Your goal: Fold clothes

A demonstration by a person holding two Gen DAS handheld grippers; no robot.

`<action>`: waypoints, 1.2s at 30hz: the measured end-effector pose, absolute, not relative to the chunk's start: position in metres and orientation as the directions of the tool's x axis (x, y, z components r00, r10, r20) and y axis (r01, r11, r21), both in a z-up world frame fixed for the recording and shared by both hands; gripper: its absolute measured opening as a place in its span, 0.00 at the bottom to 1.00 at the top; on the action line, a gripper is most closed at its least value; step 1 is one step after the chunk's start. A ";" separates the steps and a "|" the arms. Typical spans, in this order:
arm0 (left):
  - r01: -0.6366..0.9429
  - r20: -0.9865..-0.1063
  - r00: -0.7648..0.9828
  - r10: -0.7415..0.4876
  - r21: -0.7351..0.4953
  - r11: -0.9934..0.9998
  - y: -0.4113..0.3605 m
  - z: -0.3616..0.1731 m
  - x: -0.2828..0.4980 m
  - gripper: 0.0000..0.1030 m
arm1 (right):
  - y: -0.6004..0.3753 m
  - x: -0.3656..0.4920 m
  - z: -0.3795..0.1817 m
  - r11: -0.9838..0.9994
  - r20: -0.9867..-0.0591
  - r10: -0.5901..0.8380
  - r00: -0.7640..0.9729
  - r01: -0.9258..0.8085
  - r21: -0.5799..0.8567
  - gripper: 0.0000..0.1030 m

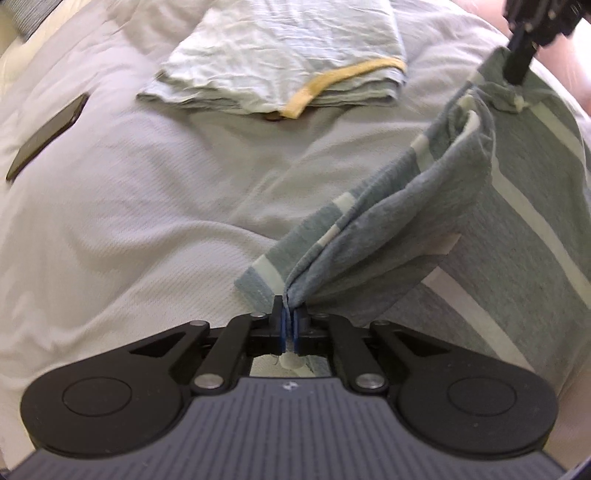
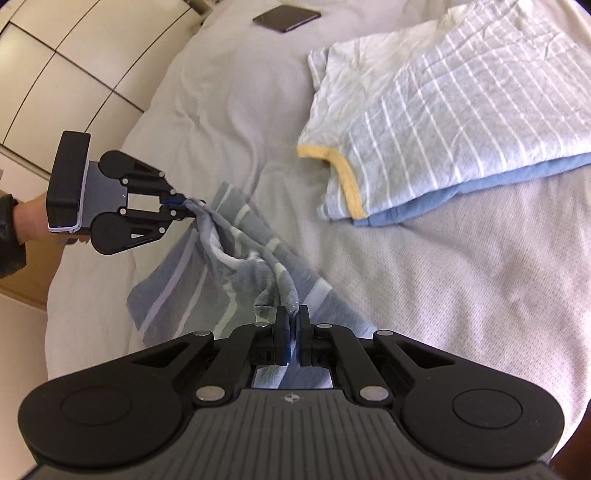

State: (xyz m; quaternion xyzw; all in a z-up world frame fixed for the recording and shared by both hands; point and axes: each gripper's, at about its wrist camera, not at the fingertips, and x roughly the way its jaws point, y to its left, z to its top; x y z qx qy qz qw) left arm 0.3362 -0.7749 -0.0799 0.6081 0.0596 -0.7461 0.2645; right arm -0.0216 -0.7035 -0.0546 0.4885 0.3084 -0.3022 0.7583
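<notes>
Grey-green cotton garment with pale stripes is hanging stretched between the two grippers, its lower part draping down onto the bedcover. In the left wrist view, the left gripper is pinching a bunched corner of this cloth, its blue-padded black fingers pressed together with the fabric squeezed between them. In the right wrist view, the right gripper is doing the same at the other end, its fingers clamped tight on a twisted edge of the striped cloth. From there the fabric is running in a loose, sagging rope up and to the left, where the left gripper, held by a person's hand with a dark sleeve, is gripping its far corner. Under the garment the pale grey textured bedcover is lying wrinkled. Farther off on the bedcover, well apart from the held cloth, a folded light shirt with thin white stripes and a yellow-trimmed neckline is resting on top of a folded plain blue garment, whose edge is showing beneath it. Beyond that, near the far edge of the bed, a dark flat phone is lying face down or with its screen dark; I cannot tell which. Cream cupboard panels are standing beside the bed.
</notes>
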 end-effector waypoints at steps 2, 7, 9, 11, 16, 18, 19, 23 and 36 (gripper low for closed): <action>0.496 -0.941 -0.127 -0.315 0.214 -0.841 -0.781 -0.080 0.336 0.02 | -0.706 -0.023 -0.057 0.327 -0.763 -0.166 0.625 0.765 0.556 0.02; 0.504 -0.947 -0.101 -0.305 0.215 -0.836 -0.788 -0.093 0.332 0.09 | -0.708 -0.019 -0.067 0.313 -0.779 -0.168 0.604 0.782 0.539 0.02; 0.528 -0.945 -0.067 -0.321 0.239 -0.815 -0.792 -0.097 0.332 0.18 | -0.707 -0.021 -0.074 0.303 -0.791 -0.142 0.595 0.787 0.538 0.02; 0.559 -0.938 -0.044 -0.343 0.261 -0.787 -0.795 -0.097 0.334 0.22 | -0.706 -0.025 -0.080 0.284 -0.805 -0.134 0.578 0.801 0.528 0.03; 0.607 -0.919 -0.015 -0.393 0.304 -0.734 -0.792 -0.082 0.343 0.22 | -0.702 -0.043 -0.079 0.205 -0.836 -0.193 0.514 0.854 0.478 0.13; 0.631 -0.912 -0.033 -0.409 0.298 -0.717 -0.786 -0.073 0.346 0.22 | -0.700 -0.049 -0.069 0.204 -0.836 -0.246 0.491 0.869 0.450 0.14; 0.640 -0.910 -0.048 -0.411 0.288 -0.712 -0.782 -0.069 0.346 0.22 | -0.698 -0.049 -0.062 0.231 -0.829 -0.271 0.489 0.869 0.437 0.14; 0.660 -0.917 -0.160 -0.367 0.177 -0.730 -0.764 -0.068 0.334 0.21 | -0.689 -0.021 -0.043 0.397 -0.786 -0.269 0.556 0.808 0.435 0.14; 0.725 -0.926 -0.065 -0.371 0.212 -0.655 -0.761 -0.104 0.308 0.21 | -0.682 0.005 -0.077 0.470 -0.851 -0.237 0.469 0.822 0.322 0.04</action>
